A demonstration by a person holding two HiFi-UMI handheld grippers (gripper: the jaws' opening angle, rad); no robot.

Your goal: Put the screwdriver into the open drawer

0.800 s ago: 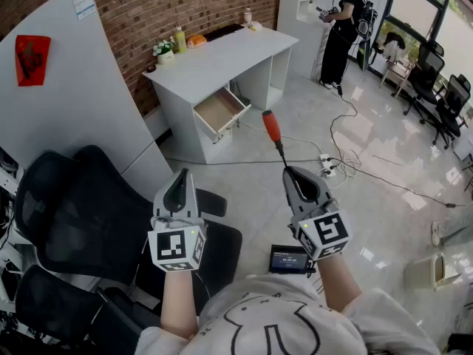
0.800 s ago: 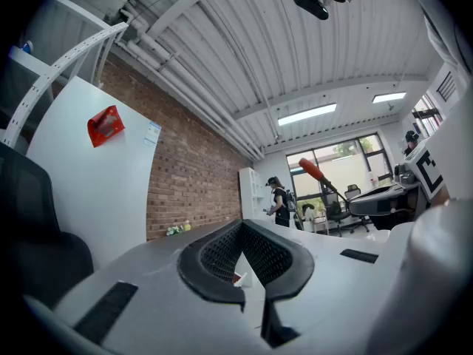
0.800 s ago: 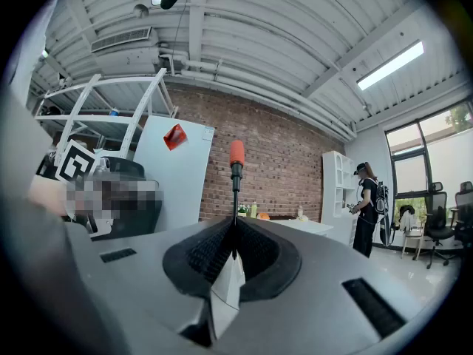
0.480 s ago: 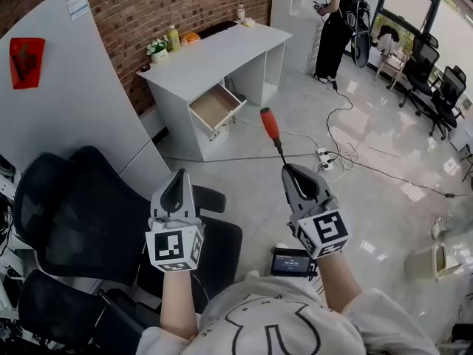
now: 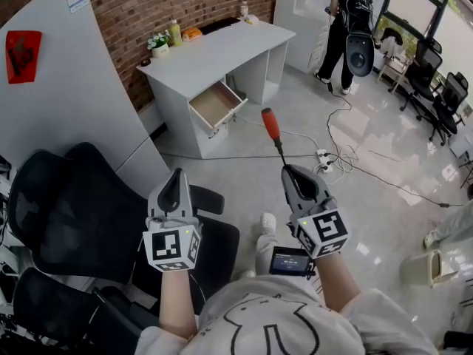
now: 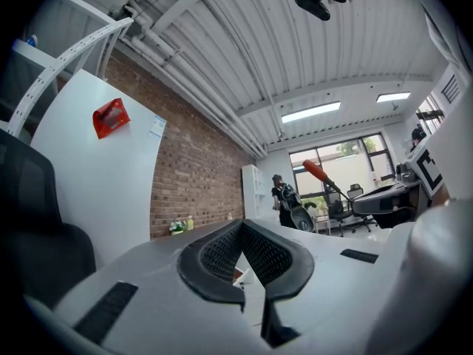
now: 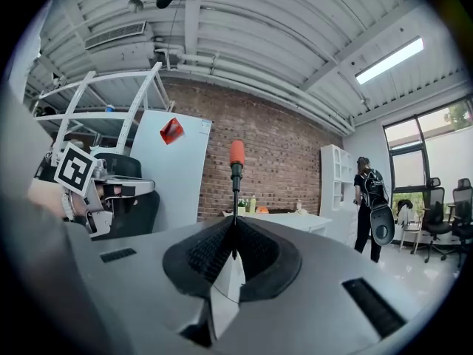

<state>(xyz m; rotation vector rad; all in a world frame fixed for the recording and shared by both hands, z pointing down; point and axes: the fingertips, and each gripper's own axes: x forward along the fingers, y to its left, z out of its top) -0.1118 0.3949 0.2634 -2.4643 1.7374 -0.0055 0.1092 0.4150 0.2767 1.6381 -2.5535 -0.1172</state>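
Note:
My right gripper [image 5: 290,171] is shut on the metal shaft of a screwdriver [image 5: 273,129], whose red handle points up and away from me. In the right gripper view the screwdriver [image 7: 236,170] stands upright out of the closed jaws. My left gripper [image 5: 176,184] is shut with nothing in it, held level beside the right one. The open drawer [image 5: 217,105] hangs out of the front of a white desk [image 5: 214,54] some way ahead on the floor, far from both grippers. In the left gripper view the screwdriver [image 6: 316,173] shows at the right.
A black office chair [image 5: 89,213] sits just left of and below my left gripper. Cables and a power strip [image 5: 325,158] lie on the tiled floor ahead. A person [image 5: 346,21] stands beyond the desk. Bottles and a plant [image 5: 159,46] stand on the desk's far edge.
The view has shifted slightly and the desk with its drawer sits a little nearer. Both grippers hold the same pose. The person in the background has turned and moved.

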